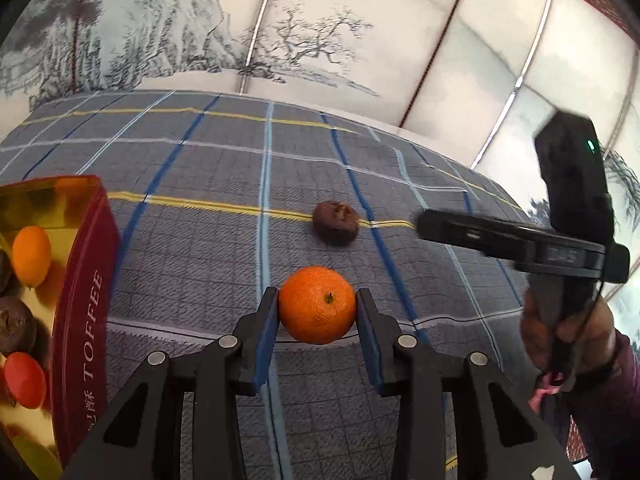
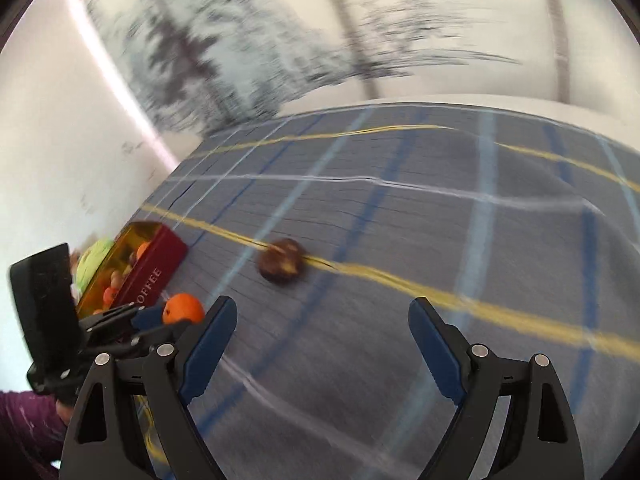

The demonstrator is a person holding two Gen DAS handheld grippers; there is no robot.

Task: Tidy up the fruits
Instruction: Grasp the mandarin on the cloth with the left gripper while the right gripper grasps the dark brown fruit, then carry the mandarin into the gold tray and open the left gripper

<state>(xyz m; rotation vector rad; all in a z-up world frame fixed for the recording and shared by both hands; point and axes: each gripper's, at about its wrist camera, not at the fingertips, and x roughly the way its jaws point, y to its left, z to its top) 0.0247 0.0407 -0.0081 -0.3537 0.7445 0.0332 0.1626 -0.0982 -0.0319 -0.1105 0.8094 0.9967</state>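
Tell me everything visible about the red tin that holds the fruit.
The tin is a rectangular box, deep red outside with pale lettering that reads TOFFEE on its side, and a shiny gold, reflective inside, like metal. It has no lid on and stands upright on the checked cloth, at the left edge of the left wrist view. Inside lie several pieces of fruit: orange, red and dark brown ones. In the right wrist view something pale green shows behind it. Neither gripper touches it.

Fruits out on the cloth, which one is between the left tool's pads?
The orange mandarin, clamped by the left tool; the wrinkled brown fruit lies free beyond it.
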